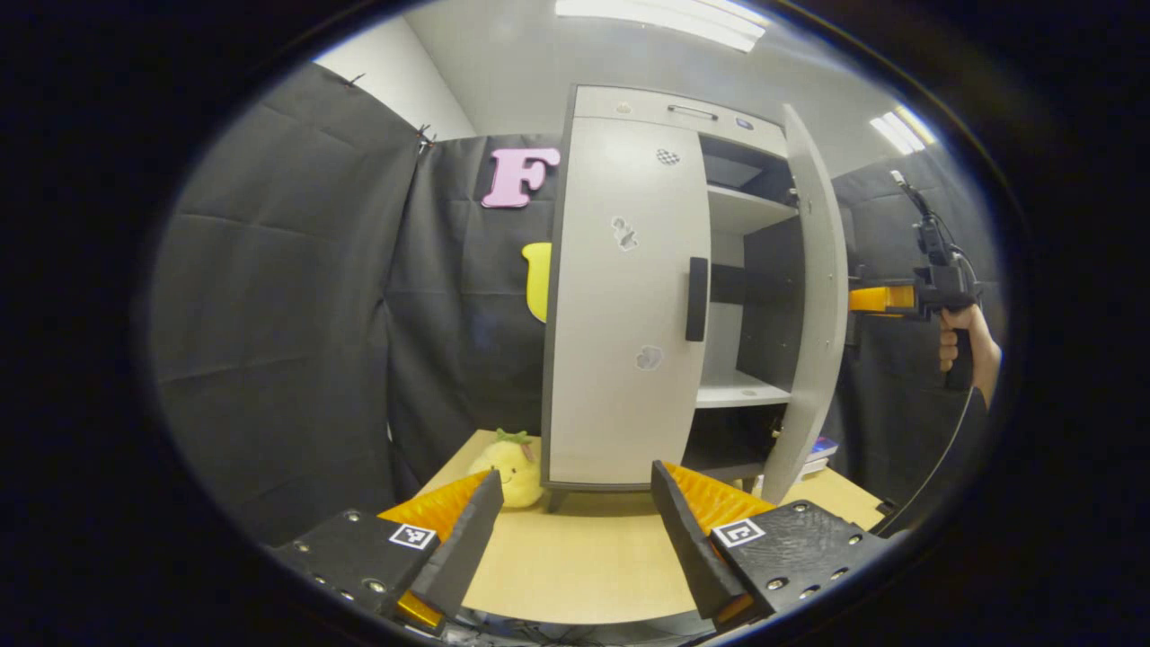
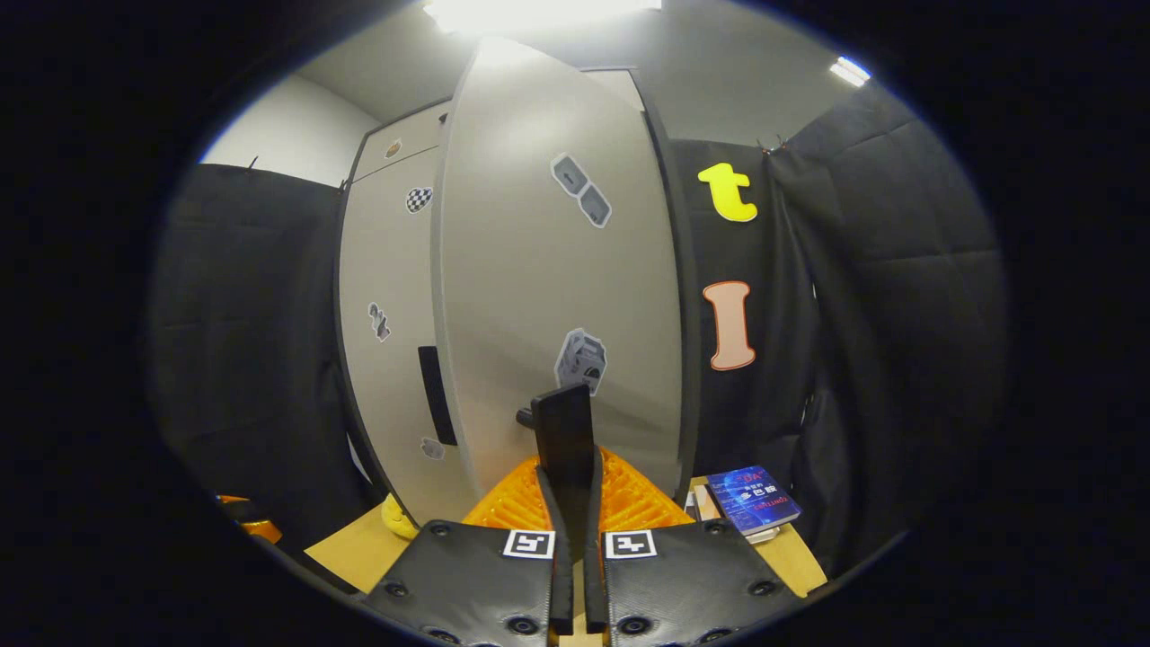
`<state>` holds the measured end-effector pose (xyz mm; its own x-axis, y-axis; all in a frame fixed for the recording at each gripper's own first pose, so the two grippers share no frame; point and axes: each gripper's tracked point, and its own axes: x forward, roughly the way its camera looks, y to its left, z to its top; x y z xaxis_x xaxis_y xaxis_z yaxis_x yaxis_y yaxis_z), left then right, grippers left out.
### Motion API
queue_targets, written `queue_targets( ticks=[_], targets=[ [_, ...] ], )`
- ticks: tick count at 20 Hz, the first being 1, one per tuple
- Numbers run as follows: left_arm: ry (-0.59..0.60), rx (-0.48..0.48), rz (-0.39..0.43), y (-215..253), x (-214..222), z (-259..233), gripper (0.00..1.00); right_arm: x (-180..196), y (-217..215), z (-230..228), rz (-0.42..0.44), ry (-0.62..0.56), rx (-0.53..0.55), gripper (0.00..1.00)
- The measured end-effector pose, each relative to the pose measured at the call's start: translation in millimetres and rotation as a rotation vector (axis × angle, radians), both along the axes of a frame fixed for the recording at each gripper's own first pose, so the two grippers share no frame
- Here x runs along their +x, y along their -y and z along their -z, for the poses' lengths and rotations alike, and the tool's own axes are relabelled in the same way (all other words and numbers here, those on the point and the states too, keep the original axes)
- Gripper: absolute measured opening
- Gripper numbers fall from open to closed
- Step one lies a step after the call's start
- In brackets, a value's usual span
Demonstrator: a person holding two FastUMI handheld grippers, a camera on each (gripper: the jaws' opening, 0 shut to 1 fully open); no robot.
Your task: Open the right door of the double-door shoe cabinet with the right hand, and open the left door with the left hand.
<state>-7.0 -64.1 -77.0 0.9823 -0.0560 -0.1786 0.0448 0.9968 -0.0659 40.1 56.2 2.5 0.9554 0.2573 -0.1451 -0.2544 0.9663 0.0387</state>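
Grey laminate right door swings open, its black bar handle pinched by the right hand-held gripper. Left hand-held gripper hangs spread above the counter's near edge; rigid left door probably pulls lightly by its black handle.

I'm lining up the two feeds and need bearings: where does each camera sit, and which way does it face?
Left gripper view: rides the left tongs, open and back over the table, facing the cabinet front, its closed left door and swung right door; a hand holds the right tongs.
Right gripper view: rides the right tongs, clamped on the right door's handle, facing that door close up.
Shared: both doors, table, yellow plush.
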Motion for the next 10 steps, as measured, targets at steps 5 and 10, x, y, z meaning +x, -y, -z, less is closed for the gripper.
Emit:
queue_targets(
  ticks=[5, 10],
  targets=[
    [-0.013, -0.005, 0.037, 19, -2, 6, 0.95, -5, 36, -1, 0.053, 0.025, -0.025, 0.06],
    [-0.019, -0.023, 0.053, 30, 3, 7, 0.95, -6, 63, -4, 0.058, 0.039, -0.041, 0.06]
  ],
)
